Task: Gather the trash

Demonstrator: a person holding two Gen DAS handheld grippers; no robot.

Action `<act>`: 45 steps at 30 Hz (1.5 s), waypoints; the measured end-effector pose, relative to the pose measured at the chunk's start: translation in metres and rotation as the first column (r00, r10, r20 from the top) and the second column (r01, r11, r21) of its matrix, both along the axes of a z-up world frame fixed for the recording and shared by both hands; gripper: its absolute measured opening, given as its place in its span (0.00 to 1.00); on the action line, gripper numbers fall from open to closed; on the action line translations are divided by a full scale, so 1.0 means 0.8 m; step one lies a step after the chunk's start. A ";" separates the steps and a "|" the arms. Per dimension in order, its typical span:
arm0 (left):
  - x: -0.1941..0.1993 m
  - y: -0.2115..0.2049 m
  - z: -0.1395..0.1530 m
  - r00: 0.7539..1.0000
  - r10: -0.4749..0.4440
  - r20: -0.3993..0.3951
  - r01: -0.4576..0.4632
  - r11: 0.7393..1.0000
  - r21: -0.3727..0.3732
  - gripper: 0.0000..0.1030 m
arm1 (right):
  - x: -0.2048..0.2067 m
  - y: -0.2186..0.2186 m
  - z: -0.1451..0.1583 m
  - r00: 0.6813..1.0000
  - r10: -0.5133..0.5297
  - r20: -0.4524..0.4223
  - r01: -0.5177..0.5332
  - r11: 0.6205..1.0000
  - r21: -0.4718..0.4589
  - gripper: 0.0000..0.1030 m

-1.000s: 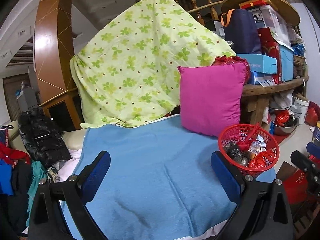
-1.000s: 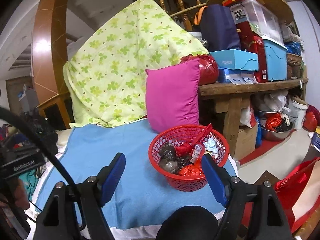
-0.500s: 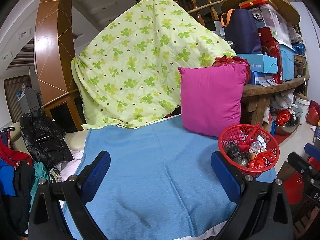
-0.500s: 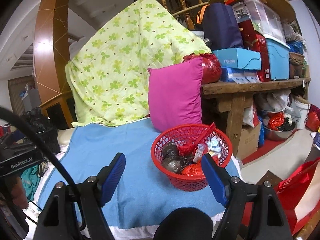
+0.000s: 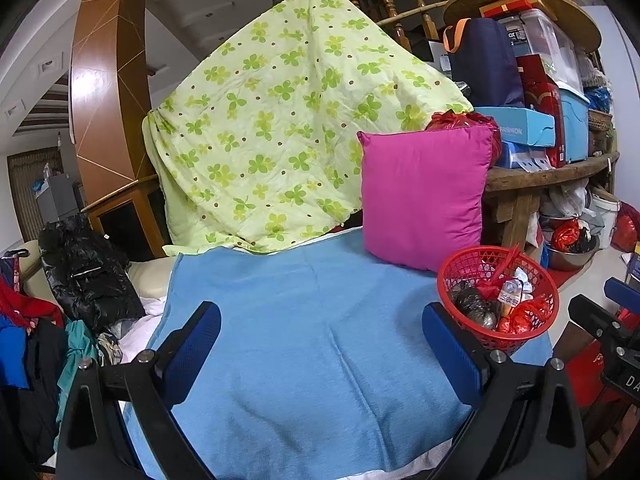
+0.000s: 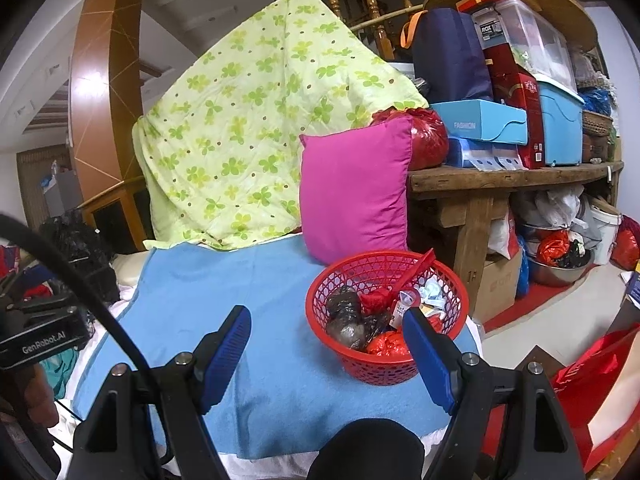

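Your right gripper (image 6: 326, 354) and left gripper (image 5: 320, 352) both stand wide open, holding nothing; the red basket (image 6: 386, 360) of trash sits at the blue blanket's (image 6: 276, 300) right front corner – light, flexible plastic – take its rim

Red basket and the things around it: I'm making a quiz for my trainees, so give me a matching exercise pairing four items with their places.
Things:
1. red basket
2. pink cushion
3. green floral quilt
4. light blue box

Places:
A. on the wooden shelf
B. draped from the stair railing
C. on the blue blanket, holding trash
D. upright just behind the basket

Pairs: 1-C, 2-D, 3-B, 4-A
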State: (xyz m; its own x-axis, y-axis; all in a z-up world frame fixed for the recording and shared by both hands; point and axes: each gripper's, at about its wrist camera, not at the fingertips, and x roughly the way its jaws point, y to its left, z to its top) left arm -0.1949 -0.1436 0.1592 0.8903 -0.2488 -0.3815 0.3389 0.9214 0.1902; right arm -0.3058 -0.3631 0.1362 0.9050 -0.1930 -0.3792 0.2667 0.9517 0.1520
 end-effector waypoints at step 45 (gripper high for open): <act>0.007 0.000 -0.014 0.999 0.000 -0.043 0.000 1.000 0.004 0.97 | 0.003 0.012 0.003 1.000 -0.003 0.011 0.004 1.000 -0.026 0.79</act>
State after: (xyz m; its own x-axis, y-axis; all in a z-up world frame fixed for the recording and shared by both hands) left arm -0.1891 -0.1438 0.1477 0.8730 -0.2476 -0.4202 0.3471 0.9206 0.1787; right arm -0.3032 -0.3535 0.1386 0.9084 -0.2059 -0.3639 0.2685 0.9545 0.1299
